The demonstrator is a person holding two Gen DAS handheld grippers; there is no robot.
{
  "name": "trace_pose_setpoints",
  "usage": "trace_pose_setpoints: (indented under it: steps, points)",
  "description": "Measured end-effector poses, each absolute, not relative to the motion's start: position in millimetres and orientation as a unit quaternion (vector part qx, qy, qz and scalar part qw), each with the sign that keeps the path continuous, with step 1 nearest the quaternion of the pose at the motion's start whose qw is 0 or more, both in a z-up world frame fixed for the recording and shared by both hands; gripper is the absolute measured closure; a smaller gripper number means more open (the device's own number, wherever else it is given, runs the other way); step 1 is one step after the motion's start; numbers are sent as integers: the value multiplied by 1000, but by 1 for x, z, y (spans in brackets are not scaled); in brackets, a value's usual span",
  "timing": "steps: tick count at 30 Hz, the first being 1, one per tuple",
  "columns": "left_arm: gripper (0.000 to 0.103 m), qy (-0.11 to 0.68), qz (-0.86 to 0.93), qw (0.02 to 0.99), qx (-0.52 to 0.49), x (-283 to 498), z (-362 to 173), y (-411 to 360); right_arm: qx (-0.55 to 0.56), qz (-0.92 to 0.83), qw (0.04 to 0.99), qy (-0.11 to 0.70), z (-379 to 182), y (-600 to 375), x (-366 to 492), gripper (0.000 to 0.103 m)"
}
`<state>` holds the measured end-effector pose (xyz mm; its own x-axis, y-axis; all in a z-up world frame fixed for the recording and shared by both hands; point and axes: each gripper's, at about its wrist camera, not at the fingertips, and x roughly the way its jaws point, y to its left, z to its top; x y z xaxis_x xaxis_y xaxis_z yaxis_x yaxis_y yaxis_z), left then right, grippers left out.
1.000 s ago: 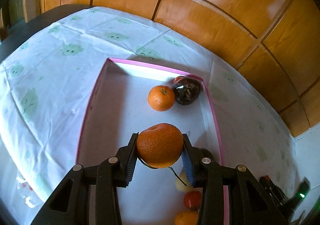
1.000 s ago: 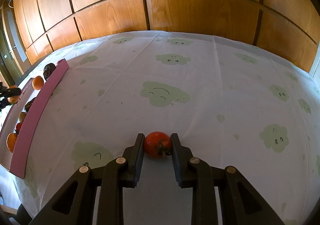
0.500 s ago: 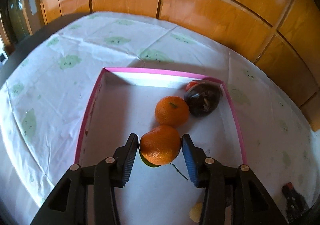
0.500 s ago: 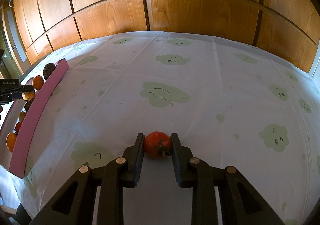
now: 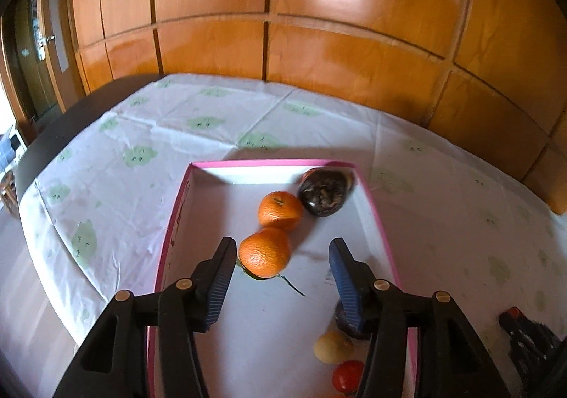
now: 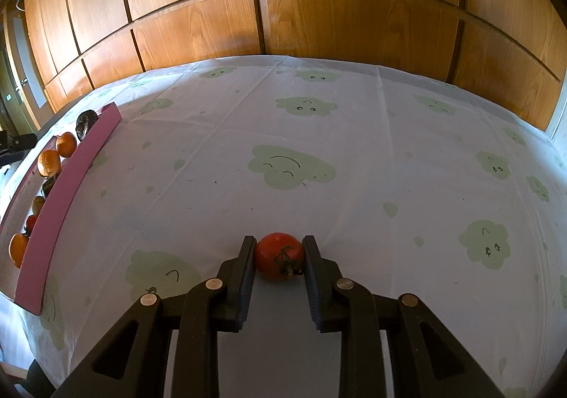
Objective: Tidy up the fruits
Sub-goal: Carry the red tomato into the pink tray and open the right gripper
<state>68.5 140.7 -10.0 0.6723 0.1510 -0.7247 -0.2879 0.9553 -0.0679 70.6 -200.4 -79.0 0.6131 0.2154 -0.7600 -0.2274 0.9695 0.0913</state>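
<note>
Plainly, the left tool (image 5: 281,267) is letting go: its jaws are opening, and the round orange mandarin with a green leaf and thin stem (image 5: 264,251) sits between them on the floor of the shallow white box with a pink rim (image 5: 177,217), against the left pad and clear of the right one. A second orange mandarin (image 5: 280,209) lies just behind it, touching or nearly so, with a dark wrinkled fruit (image 5: 323,193) in the far corner. The right tool (image 6: 278,258) is closed on a small red tomato with a dried green calyx (image 6: 280,255), low over the white cloth with green cloud faces (image 6: 354,135) that covers the surface.

The mandarins look light and firm-skinned and will probably roll; across the widest part is the place to hold them. The tomato is likely smooth and easily bruised, so a gentle squeeze on its sides suits it.

Near the box's front, a pale yellow fruit (image 5: 333,347), a red one (image 5: 348,376) and a dark one are partly hidden behind the left tool's right finger. Whether the tomato rests on the cloth is unclear.
</note>
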Motion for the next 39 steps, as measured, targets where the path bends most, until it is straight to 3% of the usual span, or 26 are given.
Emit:
trace_pose_setpoints:
  steps: [30, 39]
  points:
    - [41, 353, 111, 926, -75, 14, 6, 128, -24, 106, 884, 455, -70, -190, 77, 77]
    - [41, 352, 119, 925, -82, 10, 3, 142, -19, 201, 871, 449, -38, -136, 78, 77]
